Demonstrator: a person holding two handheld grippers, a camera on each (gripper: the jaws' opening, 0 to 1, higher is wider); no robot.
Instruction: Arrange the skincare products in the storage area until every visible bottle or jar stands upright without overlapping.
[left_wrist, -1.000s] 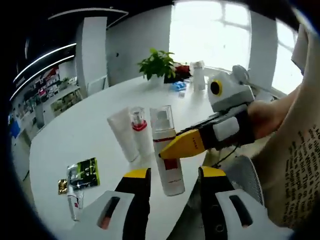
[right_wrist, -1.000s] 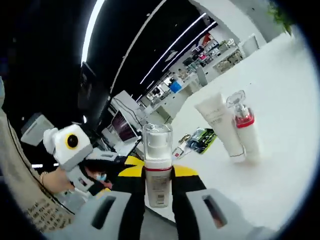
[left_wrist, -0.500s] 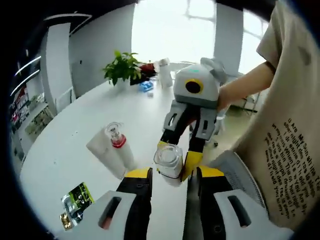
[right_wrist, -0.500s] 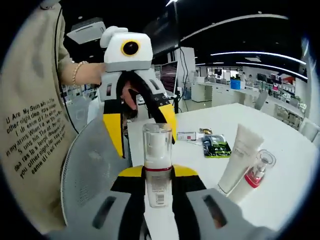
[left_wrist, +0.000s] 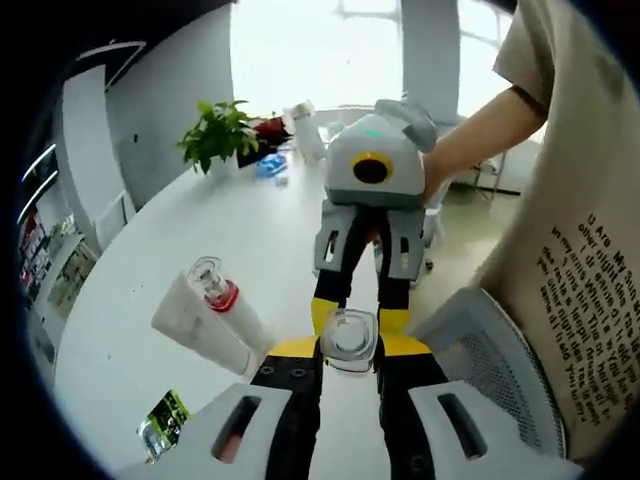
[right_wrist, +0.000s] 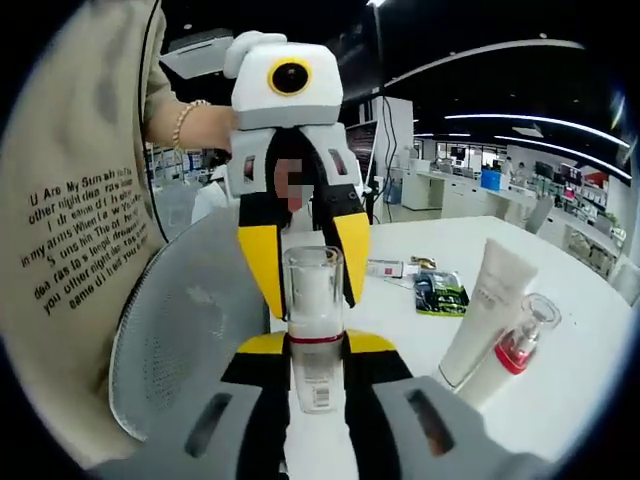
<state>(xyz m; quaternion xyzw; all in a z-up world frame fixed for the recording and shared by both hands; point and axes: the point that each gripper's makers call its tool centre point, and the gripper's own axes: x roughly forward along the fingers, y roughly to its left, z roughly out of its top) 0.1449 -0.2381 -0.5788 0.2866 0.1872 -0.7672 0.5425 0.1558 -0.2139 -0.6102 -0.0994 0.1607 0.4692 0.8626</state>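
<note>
A clear-capped pump bottle with a red band is held above the table's near edge, between both grippers. My right gripper is shut on its body. The left gripper faces it from the other side, its yellow fingers pressed against the clear cap. In the left gripper view my left gripper has narrowed onto that cap, and the right gripper comes in from above. A white tube and a red-collared bottle stand side by side on the white table.
A green sachet and small packets lie on the table beyond the tube. A grey mesh chair stands at the table's edge below the grippers. A potted plant and more items sit at the far end. A person's arm and printed shirt are close.
The left jaws have narrowed from well apart to pressing on the bottle's cap. Both grippers have drawn closer together, end to end. The right gripper keeps its hold on the bottle.
</note>
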